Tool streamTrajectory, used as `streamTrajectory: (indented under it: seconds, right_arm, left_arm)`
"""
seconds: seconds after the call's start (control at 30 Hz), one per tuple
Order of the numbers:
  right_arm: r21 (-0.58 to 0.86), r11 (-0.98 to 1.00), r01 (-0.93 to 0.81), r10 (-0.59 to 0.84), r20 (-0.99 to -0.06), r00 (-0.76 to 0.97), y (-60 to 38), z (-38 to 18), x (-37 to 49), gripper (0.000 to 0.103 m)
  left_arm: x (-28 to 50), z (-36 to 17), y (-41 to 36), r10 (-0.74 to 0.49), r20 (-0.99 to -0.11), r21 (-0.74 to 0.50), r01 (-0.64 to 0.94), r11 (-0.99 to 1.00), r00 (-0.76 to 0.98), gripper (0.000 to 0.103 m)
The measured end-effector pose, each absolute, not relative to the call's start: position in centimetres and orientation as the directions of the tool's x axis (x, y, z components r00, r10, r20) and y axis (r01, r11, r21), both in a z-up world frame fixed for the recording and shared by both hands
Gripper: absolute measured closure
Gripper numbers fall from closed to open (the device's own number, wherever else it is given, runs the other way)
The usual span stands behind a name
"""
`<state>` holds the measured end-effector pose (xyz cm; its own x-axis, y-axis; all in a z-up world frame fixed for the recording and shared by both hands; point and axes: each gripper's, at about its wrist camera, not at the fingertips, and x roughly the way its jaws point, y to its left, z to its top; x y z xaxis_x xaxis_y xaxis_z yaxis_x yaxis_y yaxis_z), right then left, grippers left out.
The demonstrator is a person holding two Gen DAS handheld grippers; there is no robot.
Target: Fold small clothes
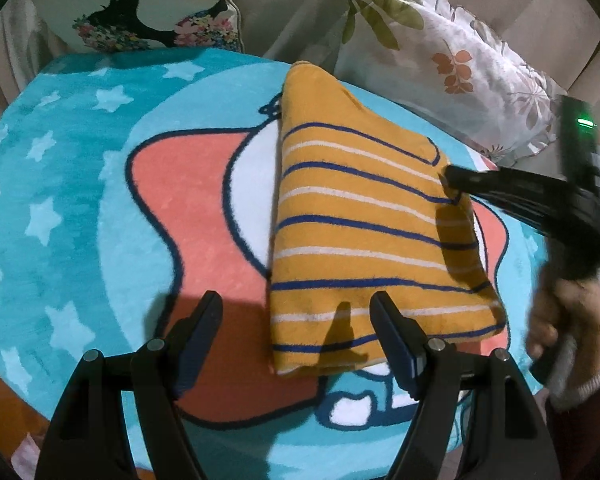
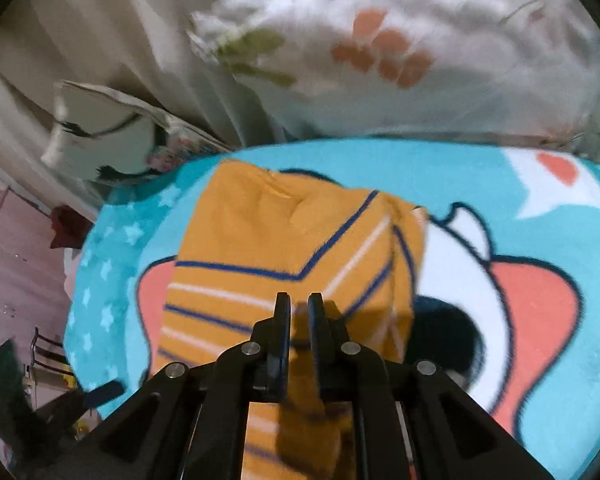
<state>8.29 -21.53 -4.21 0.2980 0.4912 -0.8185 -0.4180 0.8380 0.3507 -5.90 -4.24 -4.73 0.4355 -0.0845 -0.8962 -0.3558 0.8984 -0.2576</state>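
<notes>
Left claw (image 1: 296, 316) sits nearest the lens in the left wrist view, fingers spread wide, hovering over the near end of the garment with nothing between them. Orange striped garment (image 1: 364, 216), with blue and white stripes, lies folded into a long narrow shape on a round turquoise cartoon rug (image 1: 60, 184) printed with white stars and a coral figure. Right claw (image 1: 452, 174) reaches in from the right side, fingertips at the garment's right edge near the middle; motion blur here. Right wrist view: right claw (image 2: 299, 308) fingers nearly together with a narrow gap, orange fabric (image 2: 284, 240) directly under and ahead of them; whether any cloth is pinched cannot be told. Floral pillow (image 1: 452, 56) lies beyond the rug on the right; a second cushion (image 1: 152, 12), printed with a black silhouette and flowers, on the left.
</notes>
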Motion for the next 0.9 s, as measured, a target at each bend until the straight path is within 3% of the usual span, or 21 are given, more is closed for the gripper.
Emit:
streamTrajectory:
  seconds: [0.13, 0.37, 0.6, 0.7, 0.9]
  right_arm:
    - [0.207, 0.903, -0.377, 0.334, -0.891, 0.309, -20.8, -7.1, 10.2, 0.093]
    - [0.208, 0.928, -0.310, 0.307, -0.898, 0.317, -23.5, -6.3, 10.0, 0.091]
    - [0.306, 0.853, -0.423, 0.459, -0.825, 0.330, -24.5, -3.2, 3.7, 0.078]
    - [0.297, 0.837, -0.459, 0.460, -0.836, 0.299, -24.2, -4.6, 1.7, 0.073]
    - [0.333, 0.872, -0.359, 0.429, -0.873, 0.233, -27.9, -8.7, 0.0, 0.074]
  left_arm:
    - [-6.8, -4.3, -3.8, -0.039, -0.900, -0.219, -0.374, 0.901, 0.433, 0.028]
    - [-7.1, -4.2, -3.3, -0.007, -0.906, -0.192, -0.397, 0.897, 0.422, 0.028]
    - [-5.9, -4.5, -6.1, -0.011, -0.915, -0.159, -0.334, 0.929, 0.404, 0.028]
    - [-5.5, -4.5, -7.5, -0.021, -0.917, -0.152, -0.300, 0.942, 0.398, 0.028]
    - [-5.5, -4.5, -9.6, -0.030, -0.920, -0.138, -0.250, 0.958, 0.392, 0.028]
